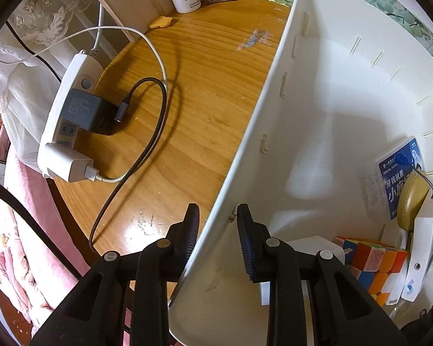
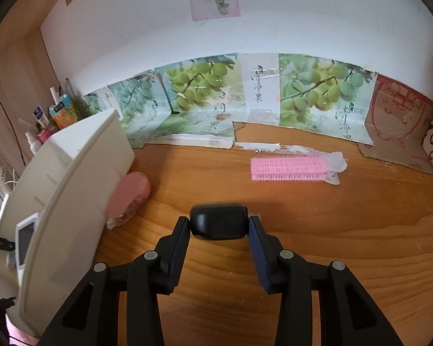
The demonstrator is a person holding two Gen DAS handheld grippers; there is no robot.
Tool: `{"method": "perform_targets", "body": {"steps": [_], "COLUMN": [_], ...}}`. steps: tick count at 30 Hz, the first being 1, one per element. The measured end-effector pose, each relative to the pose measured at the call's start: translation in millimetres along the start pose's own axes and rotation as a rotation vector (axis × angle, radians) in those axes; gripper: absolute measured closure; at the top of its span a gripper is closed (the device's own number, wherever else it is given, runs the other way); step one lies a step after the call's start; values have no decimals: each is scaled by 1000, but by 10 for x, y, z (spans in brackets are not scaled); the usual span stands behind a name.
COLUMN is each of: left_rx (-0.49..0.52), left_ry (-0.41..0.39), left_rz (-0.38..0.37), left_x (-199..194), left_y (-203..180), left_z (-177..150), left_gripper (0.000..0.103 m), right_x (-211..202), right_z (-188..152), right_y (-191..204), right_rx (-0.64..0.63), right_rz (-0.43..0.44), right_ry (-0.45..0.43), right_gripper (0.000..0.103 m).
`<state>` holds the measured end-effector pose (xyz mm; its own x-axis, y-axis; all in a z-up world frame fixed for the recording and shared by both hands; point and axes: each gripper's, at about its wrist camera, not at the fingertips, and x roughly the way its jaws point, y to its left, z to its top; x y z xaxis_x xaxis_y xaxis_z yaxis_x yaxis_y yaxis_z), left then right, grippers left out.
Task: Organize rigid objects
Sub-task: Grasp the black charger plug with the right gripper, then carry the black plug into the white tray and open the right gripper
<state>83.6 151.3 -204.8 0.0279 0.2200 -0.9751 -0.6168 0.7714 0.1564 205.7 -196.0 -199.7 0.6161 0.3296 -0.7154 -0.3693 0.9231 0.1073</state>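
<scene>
Wooden desk (image 2: 332, 230), backed by a white wall with green-fruit posters along its foot.

White plastic storage bin (image 1: 332, 101): stands on the desk's left part. The left gripper (image 1: 218, 219) straddles its near wall, one finger outside, one inside; the wall sits in the gap with space on the inner side, so whether it is pinched cannot be told. Contents, at the bin's right end: blue dental floss box (image 1: 395, 173), tan oval case (image 1: 412, 201), white handheld device (image 1: 424, 248), Rubik's cube (image 1: 372, 265).

Black rounded case (image 2: 218, 222): clenched between the right gripper's (image 2: 219, 225) fingertips, over the desk, right of the bin.

Pink oval case (image 2: 130, 196): on the desk, touching the bin's outer wall.

Pink hair roller (image 2: 288, 168): lying near the wall, well apart from the bin.

Power strip (image 1: 69, 109): left of the bin, carrying a black charger (image 1: 86, 111) and a white charger (image 1: 72, 165), cables looped on the desk.
</scene>
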Motion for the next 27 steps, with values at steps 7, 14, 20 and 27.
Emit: {"method": "perform_targets", "body": {"steps": [7, 14, 20, 27], "left_rx": [14, 41, 60, 77], "left_ry": [-18, -30, -29, -28], "left_rz": [-29, -51, -54, -55], "left_x": [-27, -55, -53, -59], "left_y": [40, 86, 67, 44], "left_z": [-39, -90, -87, -94], "left_gripper": [74, 74, 74, 74], "right_x": [-198, -470, -723, -951], "right_z": [-46, -76, -37, -7], "right_y": [145, 315, 522, 907], "right_rx": [-5, -9, -44, -145], "right_rz": [35, 79, 144, 245], "right_ry": [-23, -81, -150, -217], "right_gripper": [62, 62, 62, 62]}}
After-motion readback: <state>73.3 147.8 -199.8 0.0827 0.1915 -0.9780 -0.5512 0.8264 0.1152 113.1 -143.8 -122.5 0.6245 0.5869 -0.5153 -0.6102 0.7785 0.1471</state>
